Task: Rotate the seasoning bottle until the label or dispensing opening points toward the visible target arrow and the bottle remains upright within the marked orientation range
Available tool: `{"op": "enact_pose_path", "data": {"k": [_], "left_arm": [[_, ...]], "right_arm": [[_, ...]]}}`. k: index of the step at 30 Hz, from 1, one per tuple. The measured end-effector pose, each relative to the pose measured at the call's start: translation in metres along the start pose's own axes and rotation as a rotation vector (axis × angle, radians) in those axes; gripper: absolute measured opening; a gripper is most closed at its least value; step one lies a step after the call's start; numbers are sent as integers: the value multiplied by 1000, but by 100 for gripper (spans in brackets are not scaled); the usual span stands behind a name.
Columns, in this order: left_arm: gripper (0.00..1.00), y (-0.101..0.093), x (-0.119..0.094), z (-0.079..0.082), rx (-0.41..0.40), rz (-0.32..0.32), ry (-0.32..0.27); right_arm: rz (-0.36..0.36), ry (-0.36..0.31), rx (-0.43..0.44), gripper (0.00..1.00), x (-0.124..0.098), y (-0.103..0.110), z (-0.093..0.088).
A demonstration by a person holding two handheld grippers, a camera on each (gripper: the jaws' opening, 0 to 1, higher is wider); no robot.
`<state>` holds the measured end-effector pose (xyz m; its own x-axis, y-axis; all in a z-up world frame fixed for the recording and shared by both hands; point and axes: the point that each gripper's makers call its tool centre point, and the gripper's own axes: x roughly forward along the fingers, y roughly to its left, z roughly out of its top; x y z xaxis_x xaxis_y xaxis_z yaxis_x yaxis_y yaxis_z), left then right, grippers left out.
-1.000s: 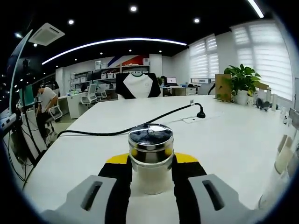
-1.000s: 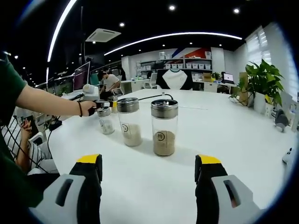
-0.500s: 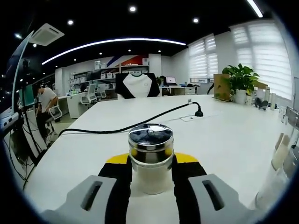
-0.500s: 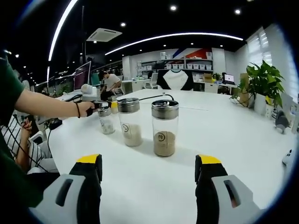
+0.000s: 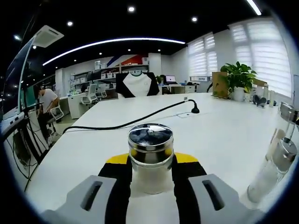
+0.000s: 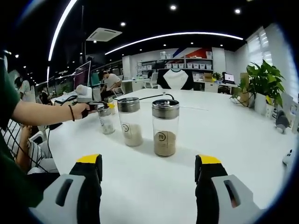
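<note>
While the left tongs (image 5: 150,175) clamp a small upright bottle (image 5: 150,156) on the bench (image 5: 224,135), turning looks begun but unfinished; no arrow is visible. Right tongs (image 6: 148,179) gape idle; two taller jars (image 6: 165,127) stand at 12 o'clock beyond.

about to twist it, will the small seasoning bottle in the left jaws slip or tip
The seasoning bottle looks like smooth glass under a shiny metal cap, so it may slip in the left gripper if held loosely. It is short and squat, so probably hard to tip. Its low fill suggests it is light.
</note>
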<state>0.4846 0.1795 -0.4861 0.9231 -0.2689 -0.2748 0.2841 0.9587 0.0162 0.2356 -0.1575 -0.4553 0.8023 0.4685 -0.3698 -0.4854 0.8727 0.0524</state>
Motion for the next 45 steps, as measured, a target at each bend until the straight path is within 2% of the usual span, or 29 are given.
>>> {"op": "enact_pose_path", "data": {"k": [5,18,33,40,43,45], "left_arm": [[35,-7,-10,-5,-3,4,-2],[35,-20,-35,-13,-8,2,-12],[35,-43,-81,-24,-17,-2,-25],[35,-47,-97,-27,-25,-7,-19],[35,-50,-104,-27,-22,-12,-23],[35,-52,-108,-28,-26,-12,-26]], "right_arm": [[-17,-25,-7,81,-2,-4,8],[7,-10,-22,82,0,3,4],[19,-9,-24,83,1,7,4],[30,-10,-32,84,1,10,6],[36,-13,-37,88,1,12,6],[52,-14,-76,91,1,17,7]]}}
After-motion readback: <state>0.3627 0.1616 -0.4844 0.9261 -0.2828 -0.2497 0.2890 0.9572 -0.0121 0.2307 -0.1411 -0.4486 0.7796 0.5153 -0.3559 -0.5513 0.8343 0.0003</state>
